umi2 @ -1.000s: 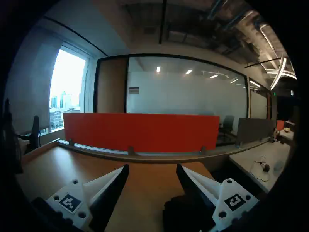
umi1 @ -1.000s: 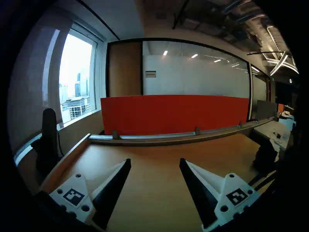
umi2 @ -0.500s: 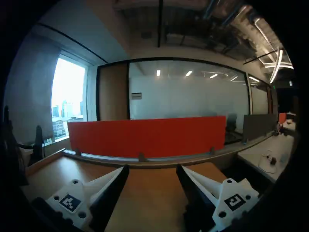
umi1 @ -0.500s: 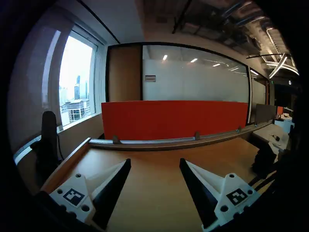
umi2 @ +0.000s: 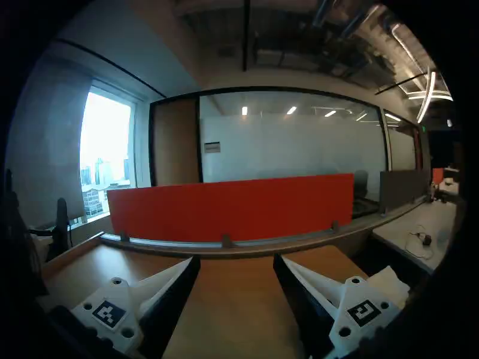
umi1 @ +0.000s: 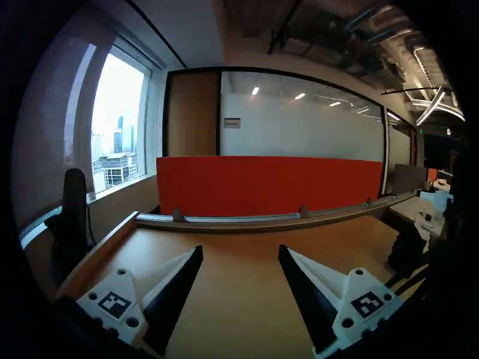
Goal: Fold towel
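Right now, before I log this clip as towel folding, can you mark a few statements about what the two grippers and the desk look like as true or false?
1. The left gripper is open above the wooden desk. True.
2. The right gripper is shut on a towel. False: its fingers stand apart, with bare desk surface between them.
3. The partition along the desk's far edge is blue. False: it is red.
4. A window with a city outlook lies to the left in the left gripper view. True.
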